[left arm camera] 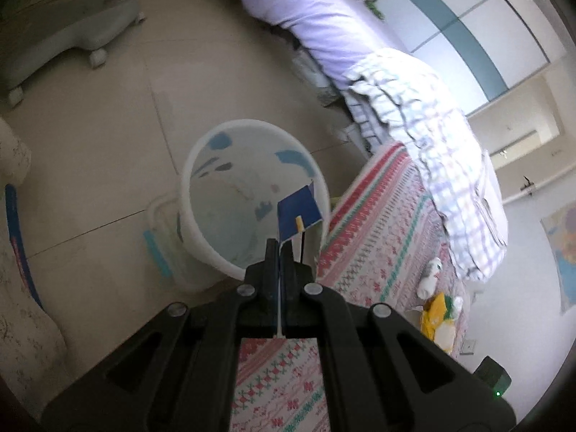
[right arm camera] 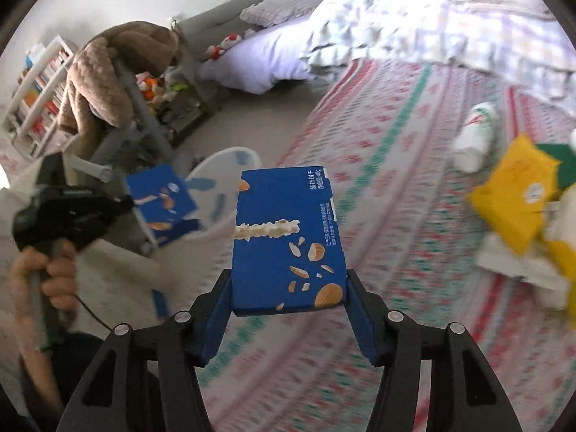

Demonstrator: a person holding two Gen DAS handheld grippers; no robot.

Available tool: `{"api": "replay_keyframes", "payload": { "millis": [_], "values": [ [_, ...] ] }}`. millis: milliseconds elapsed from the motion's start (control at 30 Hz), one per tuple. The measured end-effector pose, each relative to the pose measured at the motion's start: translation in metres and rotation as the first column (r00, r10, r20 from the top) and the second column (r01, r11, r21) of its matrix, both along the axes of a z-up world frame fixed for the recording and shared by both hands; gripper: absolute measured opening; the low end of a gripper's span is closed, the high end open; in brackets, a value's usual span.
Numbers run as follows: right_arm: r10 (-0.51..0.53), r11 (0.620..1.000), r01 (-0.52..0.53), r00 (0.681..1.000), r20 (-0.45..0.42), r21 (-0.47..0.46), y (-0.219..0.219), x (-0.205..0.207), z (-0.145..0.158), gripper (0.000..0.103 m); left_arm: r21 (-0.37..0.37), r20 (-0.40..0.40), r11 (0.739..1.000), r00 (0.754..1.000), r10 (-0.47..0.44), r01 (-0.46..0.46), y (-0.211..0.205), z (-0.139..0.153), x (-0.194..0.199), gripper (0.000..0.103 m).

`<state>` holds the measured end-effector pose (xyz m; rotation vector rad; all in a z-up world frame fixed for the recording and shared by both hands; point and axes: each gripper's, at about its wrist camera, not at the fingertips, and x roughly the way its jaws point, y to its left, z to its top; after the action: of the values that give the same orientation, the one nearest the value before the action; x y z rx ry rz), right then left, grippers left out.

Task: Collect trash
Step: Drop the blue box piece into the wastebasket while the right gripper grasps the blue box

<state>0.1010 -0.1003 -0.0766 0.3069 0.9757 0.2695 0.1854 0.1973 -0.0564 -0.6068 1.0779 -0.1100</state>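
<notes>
My left gripper (left arm camera: 279,248) is shut on a thin blue carton piece (left arm camera: 298,216) and holds it above the near rim of the white trash bin (left arm camera: 201,165) on the floor. The same gripper (right arm camera: 126,199) and blue piece (right arm camera: 162,205) show at the left of the right wrist view, in front of the bin (right arm camera: 230,158). My right gripper (right arm camera: 288,288) is shut on a blue snack box (right arm camera: 288,237) with almond pictures, held over the patterned bed edge. A yellow wrapper (right arm camera: 511,198) and a white bottle (right arm camera: 475,136) lie on the bed.
The bed (left arm camera: 388,223) with a patterned sheet, checked quilt (left arm camera: 432,136) and lilac pillow (left arm camera: 298,3) fills the right. A grey wheeled chair base (left arm camera: 72,36) stands on the tiled floor at the left. Yellow and white trash (left arm camera: 439,316) lies on the bed. A bookshelf (right arm camera: 39,86) stands far left.
</notes>
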Motion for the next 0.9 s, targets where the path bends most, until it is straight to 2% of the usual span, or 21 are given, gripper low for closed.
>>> {"api": "replay_keyframes", "payload": {
  "millis": [233, 533, 567, 600, 667, 800, 900],
  "values": [
    [0.010, 0.995, -0.007, 0.999, -0.031, 0.096, 0.031, 0.030, -0.004, 0.061, -0.019, -0.029, 0.999, 0.998, 0.047, -0.047, 0.011, -0.015, 0.014, 0.001],
    [0.029, 0.992, -0.025, 0.999, -0.030, 0.127, 0.058, 0.059, 0.002, 0.061, -0.078, -0.053, 0.990, 0.992, 0.115, -0.119, 0.025, -0.026, 0.036, 0.001],
    [0.036, 0.992, -0.032, 0.999, -0.029, 0.119, 0.063, 0.062, 0.002, 0.061, -0.078, -0.049, 0.989, 0.991, 0.125, -0.128, 0.025, -0.025, 0.036, 0.011],
    [0.040, 0.993, -0.037, 0.999, -0.029, 0.113, 0.067, 0.065, 0.002, 0.061, -0.080, -0.050, 0.987, 0.989, 0.137, -0.141, 0.027, -0.024, 0.035, 0.033],
    [0.046, 0.993, -0.043, 0.999, -0.028, 0.107, 0.068, 0.066, 0.001, 0.061, -0.102, -0.038, 0.982, 0.987, 0.157, -0.160, 0.030, -0.022, 0.033, 0.056],
    [0.051, 0.994, -0.047, 0.998, -0.037, 0.096, 0.080, 0.087, -0.002, 0.061, -0.096, -0.003, 0.979, 0.984, 0.179, -0.178, 0.038, -0.009, 0.025, 0.056],
    [0.070, 0.995, -0.066, 0.997, -0.046, 0.069, 0.094, 0.105, -0.006, 0.061, -0.090, -0.015, 0.971, 0.975, 0.221, -0.222, 0.048, -0.004, 0.015, 0.058]
  ]
}}
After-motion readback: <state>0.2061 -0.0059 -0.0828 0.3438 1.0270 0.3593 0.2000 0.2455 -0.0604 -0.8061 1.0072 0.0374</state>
